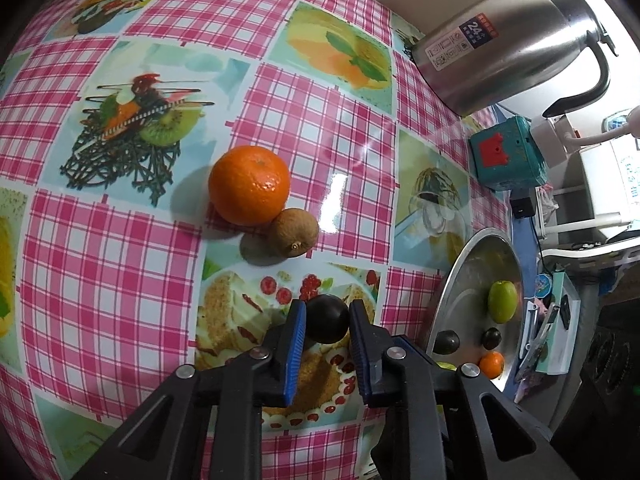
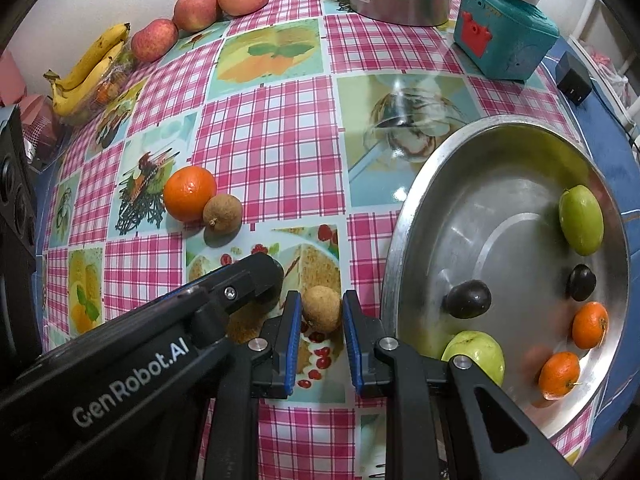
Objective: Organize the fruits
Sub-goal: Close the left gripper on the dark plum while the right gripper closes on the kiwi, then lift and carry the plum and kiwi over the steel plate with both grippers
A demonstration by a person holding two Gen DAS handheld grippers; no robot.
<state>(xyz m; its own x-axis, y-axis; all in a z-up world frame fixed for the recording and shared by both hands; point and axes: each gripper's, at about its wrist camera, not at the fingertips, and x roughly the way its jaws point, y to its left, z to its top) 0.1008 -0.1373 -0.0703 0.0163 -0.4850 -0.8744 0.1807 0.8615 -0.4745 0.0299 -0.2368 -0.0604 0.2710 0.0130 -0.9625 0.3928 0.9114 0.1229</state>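
Observation:
My left gripper is shut on a dark plum just above the tablecloth. My right gripper is shut on a brown longan beside the left gripper's arm. A mandarin and a second brown longan touch each other on the table ahead; they also show in the right wrist view, mandarin and longan. The metal plate to the right holds two green fruits, two dark plums and two mandarins.
A steel thermos jug and a teal box stand at the back right. Apples and bananas lie along the far wall. A black adapter sits past the plate. The table edge drops off right of the plate.

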